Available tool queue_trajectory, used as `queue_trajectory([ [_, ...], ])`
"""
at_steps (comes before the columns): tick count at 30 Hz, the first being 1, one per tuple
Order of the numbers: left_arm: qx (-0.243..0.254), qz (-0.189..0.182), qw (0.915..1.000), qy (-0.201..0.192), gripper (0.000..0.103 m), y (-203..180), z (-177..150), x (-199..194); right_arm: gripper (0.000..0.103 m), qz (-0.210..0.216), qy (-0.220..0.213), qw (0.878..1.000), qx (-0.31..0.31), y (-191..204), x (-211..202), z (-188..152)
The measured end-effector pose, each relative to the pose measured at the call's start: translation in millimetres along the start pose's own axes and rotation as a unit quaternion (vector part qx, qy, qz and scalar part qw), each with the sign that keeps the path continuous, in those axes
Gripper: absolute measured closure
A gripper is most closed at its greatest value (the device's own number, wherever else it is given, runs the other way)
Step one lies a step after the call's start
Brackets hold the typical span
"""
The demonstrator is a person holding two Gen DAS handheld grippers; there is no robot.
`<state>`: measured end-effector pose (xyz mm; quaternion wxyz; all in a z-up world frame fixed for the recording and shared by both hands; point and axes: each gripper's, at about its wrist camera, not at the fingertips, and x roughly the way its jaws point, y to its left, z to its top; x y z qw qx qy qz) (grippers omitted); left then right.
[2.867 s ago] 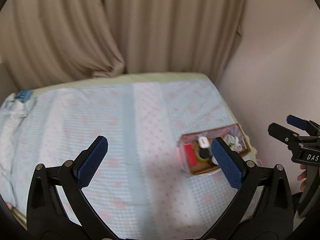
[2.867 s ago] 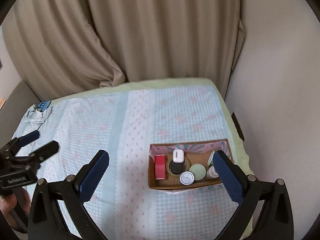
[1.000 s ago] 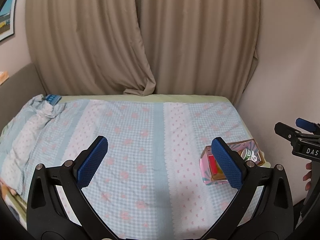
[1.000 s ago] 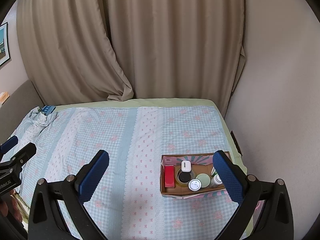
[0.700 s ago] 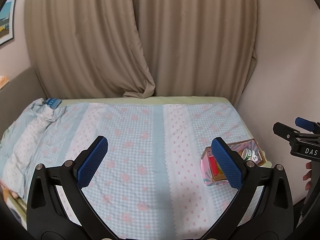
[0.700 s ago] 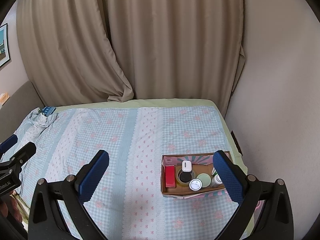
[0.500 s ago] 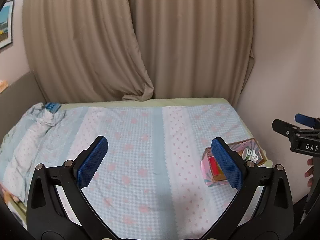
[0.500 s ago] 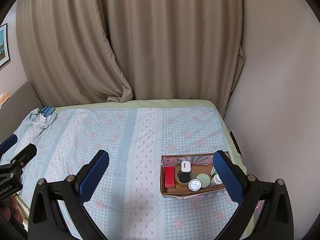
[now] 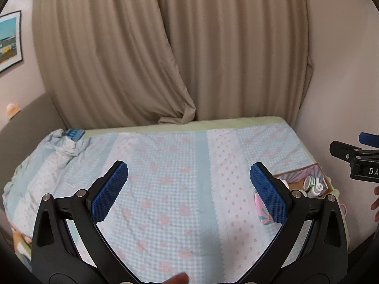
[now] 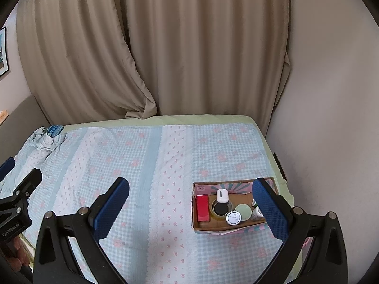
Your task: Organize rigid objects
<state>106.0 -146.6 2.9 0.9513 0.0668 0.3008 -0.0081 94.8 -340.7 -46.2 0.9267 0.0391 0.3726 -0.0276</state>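
Note:
A cardboard box (image 10: pixel 200 226) with a pink patterned outside sits on the bed near its right edge. It holds a red box (image 10: pixel 202 207), a white earbud case (image 10: pixel 221 195), a tape roll (image 10: pixel 220 209), a pale green lid (image 10: pixel 243 211), a white round lid (image 10: pixel 233 217) and small bottles (image 9: pixel 313 185). My right gripper (image 10: pixel 191 203) hovers open and empty above the bed, its right finger overlapping the box. Further left, my left gripper (image 9: pixel 189 191) is open and empty; the box (image 9: pixel 260 207) shows partly behind its right finger.
The bed is covered by a blue checked quilt (image 10: pixel 146 165) with pink flowers, bunched at the far left (image 10: pixel 45 142). Beige curtains (image 10: pixel 165 47) hang behind it and a wall (image 10: pixel 331 130) runs along its right side. A framed picture (image 9: pixel 9 40) hangs at left.
Both grippers have pulled back and risen, so the bed and box look smaller and more of the curtains shows. Both stay open and empty.

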Motion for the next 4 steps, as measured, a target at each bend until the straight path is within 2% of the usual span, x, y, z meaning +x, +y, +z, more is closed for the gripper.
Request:
queue_trajectory([
  [4, -0.012, -0.016, 0.9992, 0.035, 0.0, 9, -9, 26, 0.0, -0.003, 0.021, 1.0, 0.001, 8, 18, -1],
])
